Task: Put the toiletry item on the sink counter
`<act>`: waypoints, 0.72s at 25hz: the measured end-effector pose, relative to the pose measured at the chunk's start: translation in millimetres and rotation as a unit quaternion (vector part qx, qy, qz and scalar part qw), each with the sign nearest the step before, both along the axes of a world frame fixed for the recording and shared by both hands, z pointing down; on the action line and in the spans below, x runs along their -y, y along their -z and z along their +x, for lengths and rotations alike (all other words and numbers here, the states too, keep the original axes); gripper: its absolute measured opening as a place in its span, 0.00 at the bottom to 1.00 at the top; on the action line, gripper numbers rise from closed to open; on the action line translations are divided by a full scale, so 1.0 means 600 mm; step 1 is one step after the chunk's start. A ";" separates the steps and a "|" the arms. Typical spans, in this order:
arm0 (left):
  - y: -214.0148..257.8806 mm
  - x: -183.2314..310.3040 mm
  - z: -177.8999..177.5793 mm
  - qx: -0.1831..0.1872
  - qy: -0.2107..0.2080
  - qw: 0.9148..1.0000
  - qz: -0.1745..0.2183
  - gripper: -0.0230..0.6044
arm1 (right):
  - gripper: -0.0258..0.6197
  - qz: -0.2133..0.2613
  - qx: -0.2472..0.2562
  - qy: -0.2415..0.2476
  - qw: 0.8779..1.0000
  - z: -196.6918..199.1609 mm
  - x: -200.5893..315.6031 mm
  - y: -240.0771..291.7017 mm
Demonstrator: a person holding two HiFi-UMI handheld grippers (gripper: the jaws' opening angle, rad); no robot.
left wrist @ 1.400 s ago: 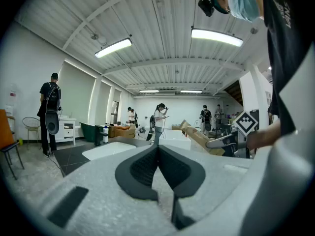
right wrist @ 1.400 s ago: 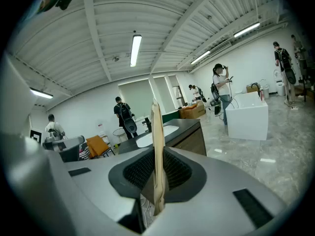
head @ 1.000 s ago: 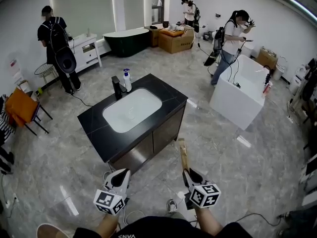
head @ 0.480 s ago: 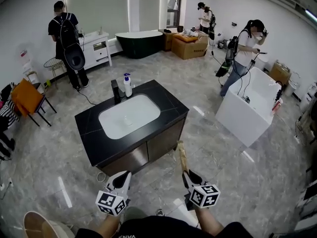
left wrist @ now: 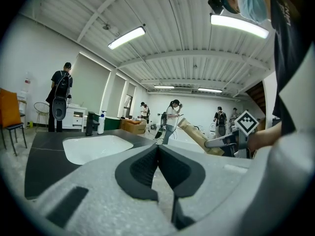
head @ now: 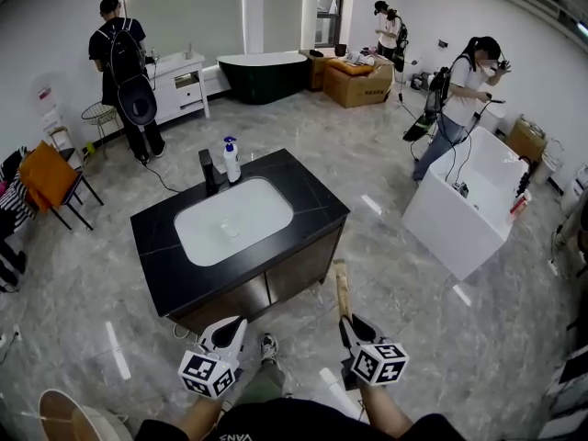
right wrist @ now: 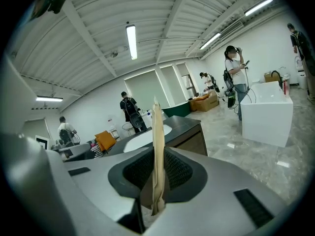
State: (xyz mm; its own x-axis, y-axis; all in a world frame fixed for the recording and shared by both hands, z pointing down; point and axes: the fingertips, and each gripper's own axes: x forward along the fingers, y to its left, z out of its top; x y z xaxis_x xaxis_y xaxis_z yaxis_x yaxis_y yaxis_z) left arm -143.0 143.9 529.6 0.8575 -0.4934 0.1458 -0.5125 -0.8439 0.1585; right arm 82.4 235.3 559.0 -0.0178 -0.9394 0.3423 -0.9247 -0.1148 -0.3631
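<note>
Toiletry item, exact kind indiscernible

Dark bathtub standing against far wall; white cabinet sitting left of it, cardboard box lying right of it, grey marble floor spreading before it, ceiling strip light glowing overhead.

The black desk stands on the gray shiny floor. A white sink bowl is set into its top. At the far edge of the bowl stand a black tap and, just beside it, a white pump bottle with a blue top. Also on the floor are a white tub, a dark tub, a cardboard box and an orange chair.
</note>
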 end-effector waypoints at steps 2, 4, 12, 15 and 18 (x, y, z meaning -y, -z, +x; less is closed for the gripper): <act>-0.006 0.021 0.012 0.005 -0.006 1.000 -0.001 0.05 | 0.14 -0.004 -0.002 -0.002 1.000 0.012 0.020 -0.003; -0.012 0.050 0.025 0.008 -0.010 1.000 0.000 0.05 | 0.14 -0.007 -0.003 -0.004 1.000 0.024 0.043 -0.006; -0.008 0.185 0.108 0.005 -0.042 0.999 0.002 0.05 | 0.14 -0.012 -0.011 -0.016 1.000 0.077 0.164 0.000; -0.008 0.239 0.138 0.009 -0.052 0.999 0.004 0.05 | 0.14 -0.013 -0.014 -0.023 1.000 0.098 0.215 0.002; -0.013 0.294 0.163 0.013 -0.064 0.998 0.005 0.05 | 0.14 -0.013 -0.019 -0.027 0.999 0.116 0.267 0.001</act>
